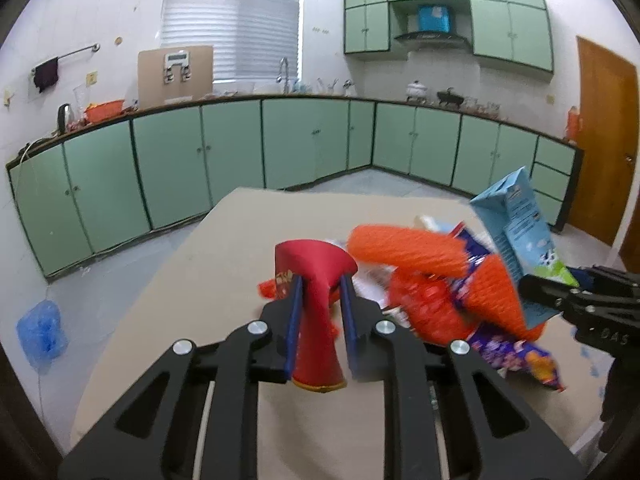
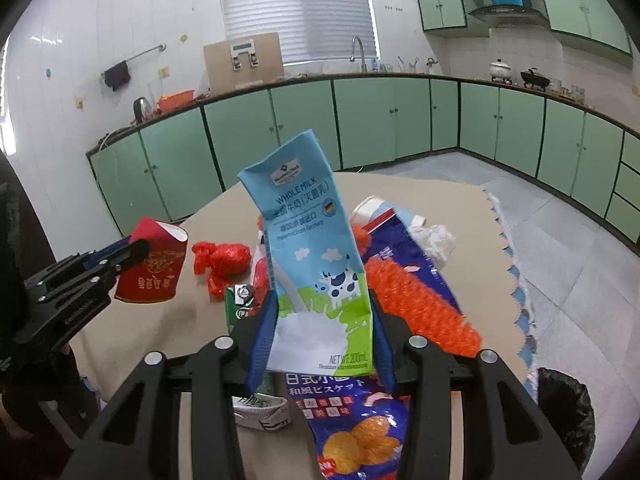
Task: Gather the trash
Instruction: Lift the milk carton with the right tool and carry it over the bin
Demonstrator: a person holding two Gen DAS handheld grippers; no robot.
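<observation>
A: Cup (image 1: 314, 280), red paper, pinched flat between the left gripper (image 1: 320, 308) pads, held off the table (image 1: 224, 240). Crushed enough?

B: Probably; kept squeezed, not tilted. Next over, milk carton (image 2: 312, 264) clamped upright in the right gripper (image 2: 320, 336), above the snack bag (image 2: 352, 432).

A: Destination?

B: Likely the black-lined bin (image 2: 568, 412), far right. Carried level, grip kept firm.

"WHOLE MILK", seemingly "NET WT: 200mL", "Imported from Germany" on blue milk carton (image 2: 316, 264)

A beige table (image 2: 152, 320) bears a biscuit bag (image 2: 360, 420), orange netting (image 2: 420, 312) and a red bag (image 2: 224, 260).
</observation>
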